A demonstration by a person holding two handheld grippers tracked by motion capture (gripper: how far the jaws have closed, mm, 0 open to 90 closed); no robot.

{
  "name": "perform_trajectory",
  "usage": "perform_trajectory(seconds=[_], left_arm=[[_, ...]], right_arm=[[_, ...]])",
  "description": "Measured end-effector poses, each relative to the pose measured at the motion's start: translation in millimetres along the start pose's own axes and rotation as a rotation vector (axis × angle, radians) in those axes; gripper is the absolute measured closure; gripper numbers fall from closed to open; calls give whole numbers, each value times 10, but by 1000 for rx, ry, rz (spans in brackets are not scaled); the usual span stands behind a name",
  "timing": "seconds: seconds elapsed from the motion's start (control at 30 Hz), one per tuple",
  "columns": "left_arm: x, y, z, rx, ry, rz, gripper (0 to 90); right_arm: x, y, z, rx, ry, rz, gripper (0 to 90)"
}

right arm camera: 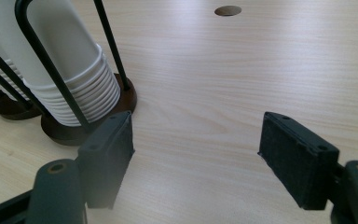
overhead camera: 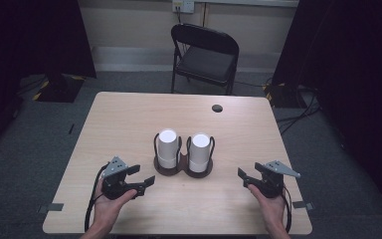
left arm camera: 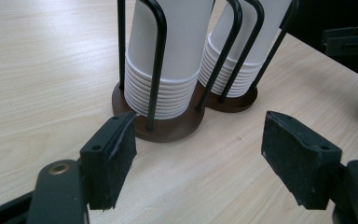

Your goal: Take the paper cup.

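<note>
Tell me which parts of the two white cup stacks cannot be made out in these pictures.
- Left stack of white paper cups: top cut off by the upper edge in the left gripper view.
- Right stack of white paper cups: top cut off in the right gripper view; black wire holder bars cross it.
- Cup count: rims too small in the high view.

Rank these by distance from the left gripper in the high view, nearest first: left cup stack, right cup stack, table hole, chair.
From the left gripper:
1. Left cup stack, centre-left in the holder.
2. Right cup stack, beside it.
3. Table hole, far edge.
4. Chair, behind the table.
</note>
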State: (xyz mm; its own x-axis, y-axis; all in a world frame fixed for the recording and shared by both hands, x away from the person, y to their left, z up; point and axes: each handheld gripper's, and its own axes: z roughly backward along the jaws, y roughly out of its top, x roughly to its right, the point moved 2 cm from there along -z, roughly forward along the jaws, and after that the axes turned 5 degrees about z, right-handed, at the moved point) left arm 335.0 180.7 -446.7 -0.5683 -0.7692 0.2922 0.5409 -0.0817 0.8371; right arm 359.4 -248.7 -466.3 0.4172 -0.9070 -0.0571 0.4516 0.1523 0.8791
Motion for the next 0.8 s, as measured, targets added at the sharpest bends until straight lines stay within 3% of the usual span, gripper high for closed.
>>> perform_trajectory(seconds=[0.2,0.53,0.8], left_arm=[[-10,9,-12,8,-6,12,265],[71,18,11,16,-15,-22,256],[100,15,13,13,-14,-17,229]], right_arm=[[-26,43,4,8,36,5,294],[-212,186,66,43,121,71,354],[-334,289,132,69,175,106,387]])
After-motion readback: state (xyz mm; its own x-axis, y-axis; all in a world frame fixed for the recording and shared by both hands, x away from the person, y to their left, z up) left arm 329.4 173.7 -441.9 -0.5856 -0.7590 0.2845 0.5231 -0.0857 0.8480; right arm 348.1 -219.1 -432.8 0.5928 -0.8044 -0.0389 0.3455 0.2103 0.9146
